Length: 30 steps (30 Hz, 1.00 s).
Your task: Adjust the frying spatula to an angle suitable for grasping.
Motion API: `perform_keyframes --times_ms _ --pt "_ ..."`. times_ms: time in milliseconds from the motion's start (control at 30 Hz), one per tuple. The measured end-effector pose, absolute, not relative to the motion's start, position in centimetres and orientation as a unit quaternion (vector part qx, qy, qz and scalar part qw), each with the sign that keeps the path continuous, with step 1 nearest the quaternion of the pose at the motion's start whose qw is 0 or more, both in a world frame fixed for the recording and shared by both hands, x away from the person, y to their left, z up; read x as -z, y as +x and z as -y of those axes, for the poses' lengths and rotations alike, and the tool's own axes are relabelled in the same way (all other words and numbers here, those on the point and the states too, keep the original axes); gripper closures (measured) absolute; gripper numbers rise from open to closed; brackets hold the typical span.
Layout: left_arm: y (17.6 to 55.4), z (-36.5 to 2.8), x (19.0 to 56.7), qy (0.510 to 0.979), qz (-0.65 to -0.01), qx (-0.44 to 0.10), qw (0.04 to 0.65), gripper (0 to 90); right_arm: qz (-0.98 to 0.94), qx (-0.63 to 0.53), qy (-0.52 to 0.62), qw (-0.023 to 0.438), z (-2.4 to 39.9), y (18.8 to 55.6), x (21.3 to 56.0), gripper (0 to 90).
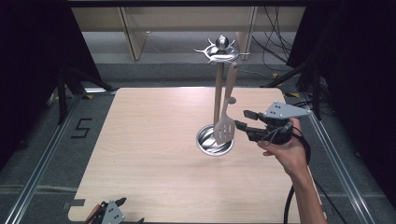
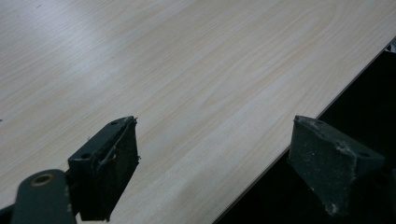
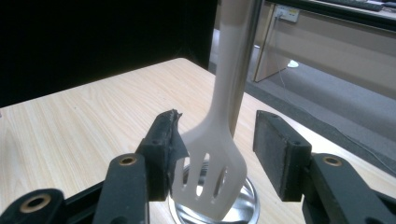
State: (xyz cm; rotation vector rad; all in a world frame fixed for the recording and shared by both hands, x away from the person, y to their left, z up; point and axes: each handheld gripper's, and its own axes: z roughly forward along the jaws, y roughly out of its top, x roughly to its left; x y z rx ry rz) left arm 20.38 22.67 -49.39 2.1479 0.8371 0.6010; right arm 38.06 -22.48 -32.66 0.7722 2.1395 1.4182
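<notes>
Straddling the hanging slotted spatula [image 3: 212, 172], the right gripper [image 3: 217, 149] is gaping wide, empty; a careless squeeze risks unhooking it from the utensil stand [image 1: 216, 84].

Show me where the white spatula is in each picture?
High view: the spatula hangs right of centre, on the rack.
Right gripper view: it hangs bottom centre, between the black fingers.
Left gripper view: bare table here.
Shared landmark: the rack's round metal base.
</notes>
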Motion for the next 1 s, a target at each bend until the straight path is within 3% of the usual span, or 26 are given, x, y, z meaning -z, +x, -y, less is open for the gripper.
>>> perform_keyframes --times_ms 1000 --pt "20.4 -22.7 49.3 0.833 -0.331 -0.234 0.377 15.0 -0.795 -0.478 0.310 0.207 23.8 37.6 36.7 43.5"
